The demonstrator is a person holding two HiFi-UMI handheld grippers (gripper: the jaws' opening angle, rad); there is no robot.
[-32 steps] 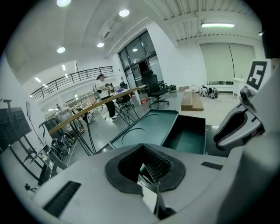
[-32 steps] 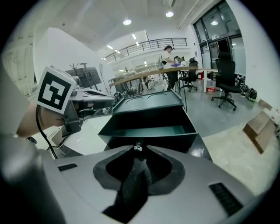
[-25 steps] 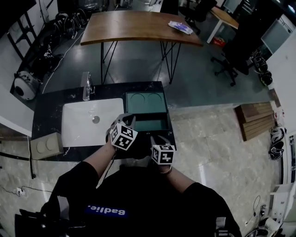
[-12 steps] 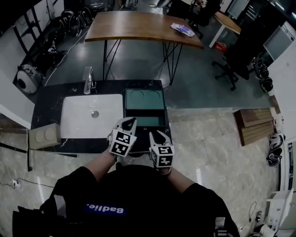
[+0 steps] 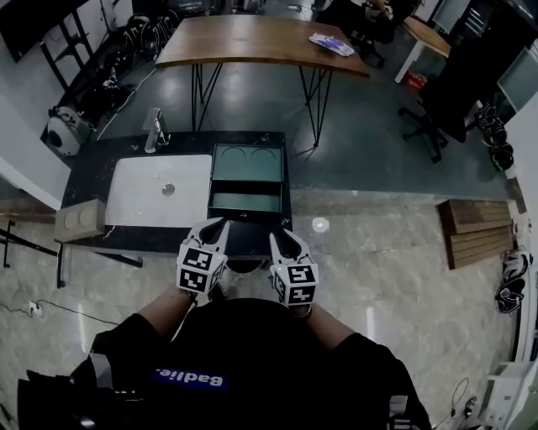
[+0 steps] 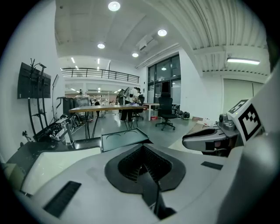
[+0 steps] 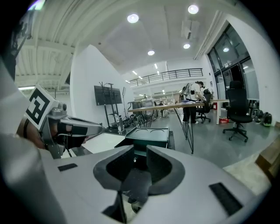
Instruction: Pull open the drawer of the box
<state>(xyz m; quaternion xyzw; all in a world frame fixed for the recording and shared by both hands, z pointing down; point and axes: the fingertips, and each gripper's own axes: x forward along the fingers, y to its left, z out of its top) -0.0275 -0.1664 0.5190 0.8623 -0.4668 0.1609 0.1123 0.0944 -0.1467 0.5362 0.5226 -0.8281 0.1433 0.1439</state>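
The drawer (image 5: 245,202) of the box (image 5: 247,161) stands open at 12 o'clock from both grippers. The left gripper (image 5: 214,225) has its fingers pressed together; the right gripper (image 5: 284,238) has its fingers spread and empty.

A wooden table (image 5: 252,42) on hairpin legs, perhaps bearing papers (image 5: 328,44), stands on glossy grey floor (image 5: 252,109) near an office chair (image 6: 166,110), under round ceiling lights (image 6: 113,6).

box (image 5: 245,159): matt dark green | counter (image 5: 89,183): glossy black stone | sink (image 5: 143,206): glossy white | table (image 5: 252,42): smooth wood
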